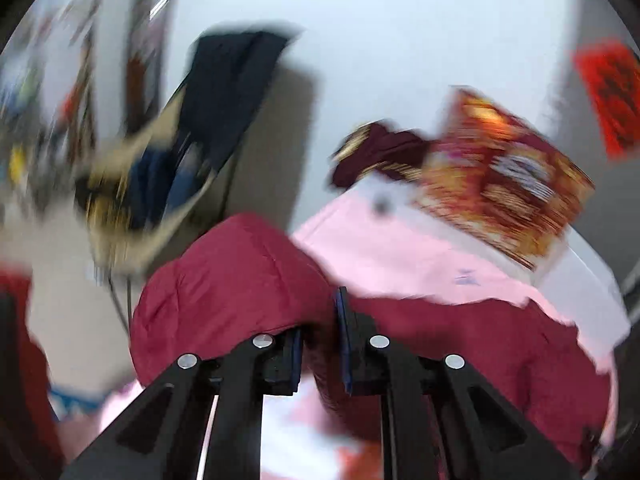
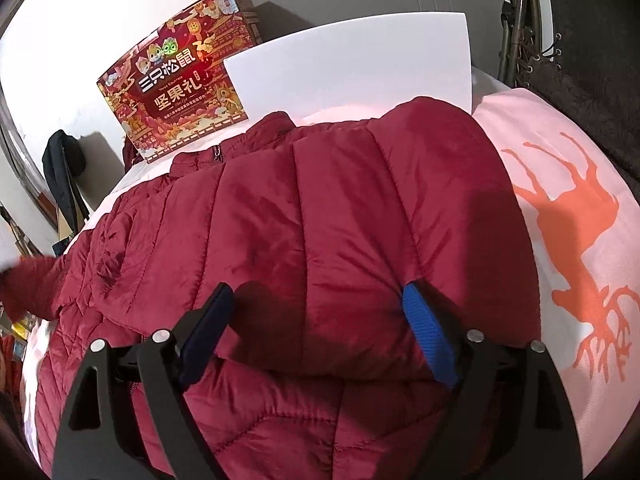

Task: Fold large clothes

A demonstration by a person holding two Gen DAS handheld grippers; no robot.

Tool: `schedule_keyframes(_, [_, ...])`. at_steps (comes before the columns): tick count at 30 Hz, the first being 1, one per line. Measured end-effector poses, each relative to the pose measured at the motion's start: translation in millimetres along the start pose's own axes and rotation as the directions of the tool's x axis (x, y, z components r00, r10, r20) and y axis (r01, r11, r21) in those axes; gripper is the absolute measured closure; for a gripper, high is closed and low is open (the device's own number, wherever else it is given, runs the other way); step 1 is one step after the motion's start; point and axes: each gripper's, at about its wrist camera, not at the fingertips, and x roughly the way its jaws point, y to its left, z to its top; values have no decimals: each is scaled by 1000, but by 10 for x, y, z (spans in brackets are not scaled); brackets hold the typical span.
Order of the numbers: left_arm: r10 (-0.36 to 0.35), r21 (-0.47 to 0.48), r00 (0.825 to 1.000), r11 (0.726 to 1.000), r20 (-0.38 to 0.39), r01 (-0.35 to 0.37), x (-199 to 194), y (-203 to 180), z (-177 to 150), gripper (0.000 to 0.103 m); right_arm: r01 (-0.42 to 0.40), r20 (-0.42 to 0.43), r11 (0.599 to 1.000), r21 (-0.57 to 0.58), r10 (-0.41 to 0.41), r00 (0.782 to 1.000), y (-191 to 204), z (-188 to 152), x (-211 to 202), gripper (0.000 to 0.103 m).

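A dark red quilted jacket (image 2: 320, 200) lies spread on a pink sheet (image 2: 560, 200) with an orange deer print. In the right wrist view my right gripper (image 2: 318, 312) stands open, its blue pads (image 2: 428, 332) straddling a folded bulge of the jacket near its lower edge. In the blurred left wrist view my left gripper (image 1: 322, 332) is shut on a bunch of the jacket (image 1: 224, 280), lifted off the pink sheet (image 1: 400, 256). A blurred red part of the jacket (image 2: 28, 284) shows raised at the left edge of the right wrist view.
A red gift box (image 2: 176, 92) stands at the far side of the bed, also blurred in the left wrist view (image 1: 504, 184). A white board (image 2: 352, 64) leans beside it. A dark garment (image 2: 60, 160) hangs by the wall on the left.
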Motion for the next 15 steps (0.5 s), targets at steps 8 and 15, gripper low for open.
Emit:
schedule_keyframes(8, [-265,483,964,847,24,221,-489,-2364,-637,88,-54,7,996,66,54,999,-116,31,-66,19])
schedule_keyframes(15, [-219,684,948,657,-230,318,14,-3328,-2115,51,-110,36,982,154,106,994,-314,93,-132,20])
